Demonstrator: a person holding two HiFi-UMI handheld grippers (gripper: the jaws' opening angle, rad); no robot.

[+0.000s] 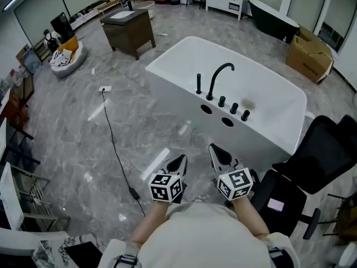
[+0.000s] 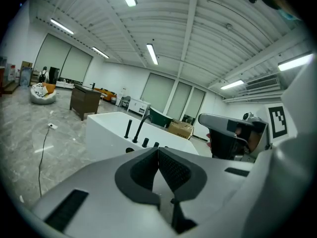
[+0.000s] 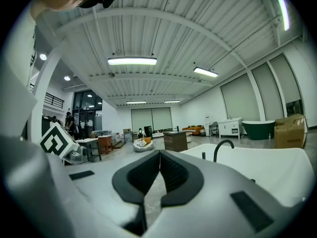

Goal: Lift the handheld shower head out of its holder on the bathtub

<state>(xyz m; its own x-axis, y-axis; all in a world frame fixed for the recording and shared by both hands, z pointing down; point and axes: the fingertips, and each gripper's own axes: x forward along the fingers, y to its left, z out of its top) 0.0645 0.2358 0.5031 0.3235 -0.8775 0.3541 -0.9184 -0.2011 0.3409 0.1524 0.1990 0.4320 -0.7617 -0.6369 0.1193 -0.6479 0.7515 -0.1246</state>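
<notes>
Left tool [image 1: 179,162]: jaws pressed together, nothing between. Right tool [image 1: 216,151]: also closed tight, empty. Both side by side, low, in front of white bathtub [image 1: 279,88], apart from it. Shower head [image 1: 198,84]: black, upright in holder on near rim of bathtub, just left of curved faucet [image 1: 218,76], untouched. Black chair [image 1: 329,149] to right of tools.

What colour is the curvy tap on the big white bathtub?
Black; the head view shows the curvy tap best.
</notes>
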